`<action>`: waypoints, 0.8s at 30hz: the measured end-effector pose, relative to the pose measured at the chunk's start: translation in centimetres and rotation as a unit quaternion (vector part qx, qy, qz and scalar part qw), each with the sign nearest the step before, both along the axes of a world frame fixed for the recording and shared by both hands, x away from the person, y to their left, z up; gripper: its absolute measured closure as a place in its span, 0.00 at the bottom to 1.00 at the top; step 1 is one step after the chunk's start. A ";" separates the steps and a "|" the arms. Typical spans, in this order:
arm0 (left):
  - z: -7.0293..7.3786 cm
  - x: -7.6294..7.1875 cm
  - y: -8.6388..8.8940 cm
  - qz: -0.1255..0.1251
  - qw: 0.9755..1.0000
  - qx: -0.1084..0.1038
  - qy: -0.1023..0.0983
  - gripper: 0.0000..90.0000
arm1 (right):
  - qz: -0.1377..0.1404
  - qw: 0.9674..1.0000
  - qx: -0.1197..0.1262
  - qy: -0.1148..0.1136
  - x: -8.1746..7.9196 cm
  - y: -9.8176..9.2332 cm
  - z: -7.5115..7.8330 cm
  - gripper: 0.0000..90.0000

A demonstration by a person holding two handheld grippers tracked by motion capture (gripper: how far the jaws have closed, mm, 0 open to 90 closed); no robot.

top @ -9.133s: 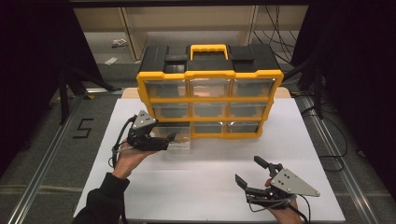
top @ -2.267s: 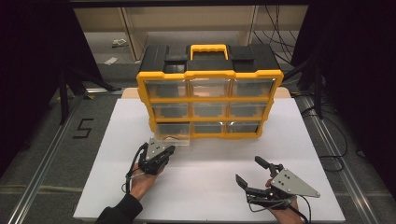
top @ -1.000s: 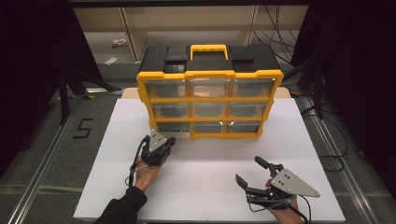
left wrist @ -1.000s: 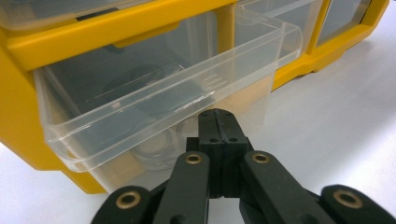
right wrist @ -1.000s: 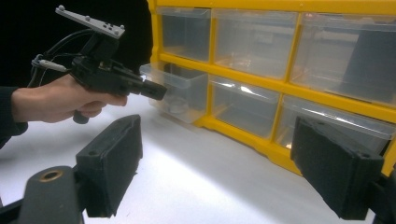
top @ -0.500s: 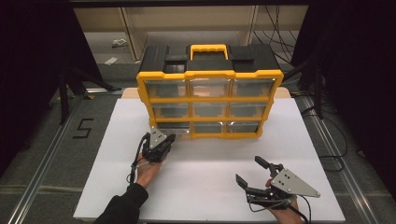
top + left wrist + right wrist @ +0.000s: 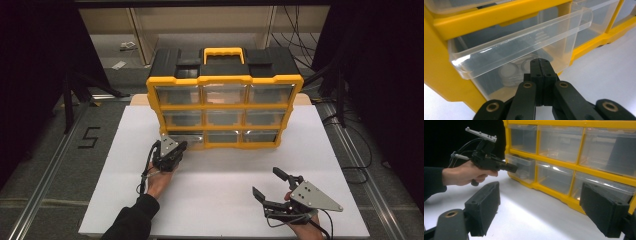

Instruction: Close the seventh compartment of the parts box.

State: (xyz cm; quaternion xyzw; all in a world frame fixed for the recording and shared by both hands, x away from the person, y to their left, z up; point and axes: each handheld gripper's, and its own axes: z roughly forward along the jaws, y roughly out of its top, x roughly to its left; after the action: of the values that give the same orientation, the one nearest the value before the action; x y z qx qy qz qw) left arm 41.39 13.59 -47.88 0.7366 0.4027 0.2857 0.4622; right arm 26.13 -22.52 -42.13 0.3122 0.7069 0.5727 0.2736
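Clear plastic drawer (image 7: 521,47) at bottom-left of organizer (image 7: 225,85), partly out. Left gripper (image 7: 541,65) fingers closed, empty, tip at drawer front. Push square, low, steady. Right gripper (image 7: 272,189) open, well clear of organizer.

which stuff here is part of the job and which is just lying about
In the job:
- left tool, shut, tip at the bottom-left drawer
- that drawer, pulled slightly out of the yellow organizer
- small round pieces inside the drawer

Lying about:
- right tool, open, low over the white table, nothing between its jaws
- the other drawers
- black number 5 on the floor
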 end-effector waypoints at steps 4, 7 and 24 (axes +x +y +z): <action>-0.1 0.2 0.0 0.003 1.000 0.001 0.000 1.00 | -0.001 1.000 -0.003 0.001 0.0 0.0 0.0 0.20; -0.1 0.3 0.1 0.003 1.000 -0.002 0.000 1.00 | -0.001 1.000 -0.003 0.001 0.0 0.0 0.0 0.20; -0.2 1.1 -0.1 0.008 1.000 -0.002 0.001 1.00 | 0.000 1.000 0.000 0.000 0.0 0.0 0.0 0.20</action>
State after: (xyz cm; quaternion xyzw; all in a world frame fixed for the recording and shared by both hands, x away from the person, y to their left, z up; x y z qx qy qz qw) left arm 42.46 13.47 -48.03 0.7328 0.4095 0.2880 0.4609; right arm 26.12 -22.53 -42.11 0.3121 0.7072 0.5724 0.2735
